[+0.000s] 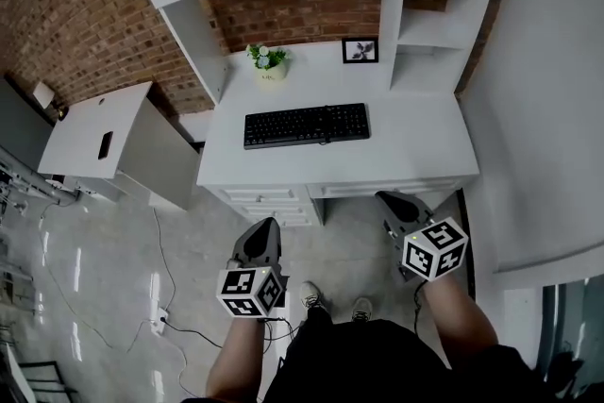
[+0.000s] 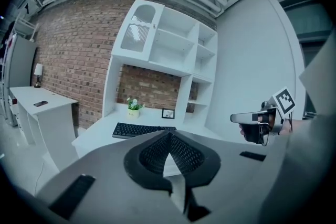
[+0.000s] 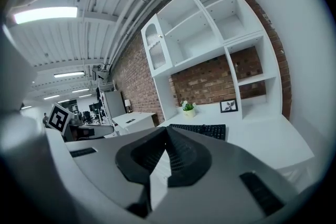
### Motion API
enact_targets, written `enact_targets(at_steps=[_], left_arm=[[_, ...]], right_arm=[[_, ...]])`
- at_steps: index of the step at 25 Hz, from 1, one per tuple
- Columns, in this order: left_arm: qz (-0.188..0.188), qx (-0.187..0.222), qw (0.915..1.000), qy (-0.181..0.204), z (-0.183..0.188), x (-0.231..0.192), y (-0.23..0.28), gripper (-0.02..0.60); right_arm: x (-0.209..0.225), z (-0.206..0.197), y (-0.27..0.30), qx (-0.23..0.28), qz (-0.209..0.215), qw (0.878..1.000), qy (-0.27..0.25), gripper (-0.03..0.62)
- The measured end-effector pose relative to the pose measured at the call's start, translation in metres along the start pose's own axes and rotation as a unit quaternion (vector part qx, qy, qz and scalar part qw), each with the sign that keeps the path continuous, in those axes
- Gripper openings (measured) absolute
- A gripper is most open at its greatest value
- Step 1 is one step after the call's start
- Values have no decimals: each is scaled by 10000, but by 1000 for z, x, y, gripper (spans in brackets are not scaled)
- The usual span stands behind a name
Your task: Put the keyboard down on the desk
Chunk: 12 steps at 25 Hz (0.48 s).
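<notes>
Over at the far left, a low white side table [image 1: 90, 123] stands against the brick wall [image 1: 75, 5], with a small dark flat object [image 1: 105, 144] lying on its top; what that object is cannot be made out. Cables [image 1: 160, 321] trail across the pale floor [image 1: 94, 269] on the near side of it. Next comes the left gripper [image 1: 263, 226], held low in front of the person and clear of the desk; its own view shows the two jaws pressed together with nothing between them. Just right of it, a pair of light shoes [image 1: 311, 295] shows on the floor. Beyond stands the white desk [image 1: 425, 151], and the keyboard [image 1: 307, 124] lies flat on the desktop, a little left of the middle, its long side parallel to the front edge, touched by neither gripper. Behind the keyboard's left end, near the back wall, sits a small potted plant [image 1: 269, 61], and right of that a little picture frame [image 1: 360, 50] stands upright. Further right, the right gripper [image 1: 389, 200] is held in front of the desk, its jaws likewise closed on nothing. White shelves [image 1: 429, 52] rise at the desk's far right
</notes>
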<state>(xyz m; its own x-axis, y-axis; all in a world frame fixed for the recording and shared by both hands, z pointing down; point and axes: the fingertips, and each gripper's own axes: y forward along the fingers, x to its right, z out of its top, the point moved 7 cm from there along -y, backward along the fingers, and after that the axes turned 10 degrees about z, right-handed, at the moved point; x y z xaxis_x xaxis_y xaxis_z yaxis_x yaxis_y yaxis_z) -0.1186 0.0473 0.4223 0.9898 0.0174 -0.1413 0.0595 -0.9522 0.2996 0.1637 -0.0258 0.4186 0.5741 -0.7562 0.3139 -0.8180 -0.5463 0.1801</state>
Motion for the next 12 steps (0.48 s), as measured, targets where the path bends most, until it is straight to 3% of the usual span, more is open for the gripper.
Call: enact_targets(at_steps=[12], left_arm=[[184,154,9996,-168,-16,29,-52,17]], right_arm=[[-22,-10,-43,4,259,9995,-160,17]])
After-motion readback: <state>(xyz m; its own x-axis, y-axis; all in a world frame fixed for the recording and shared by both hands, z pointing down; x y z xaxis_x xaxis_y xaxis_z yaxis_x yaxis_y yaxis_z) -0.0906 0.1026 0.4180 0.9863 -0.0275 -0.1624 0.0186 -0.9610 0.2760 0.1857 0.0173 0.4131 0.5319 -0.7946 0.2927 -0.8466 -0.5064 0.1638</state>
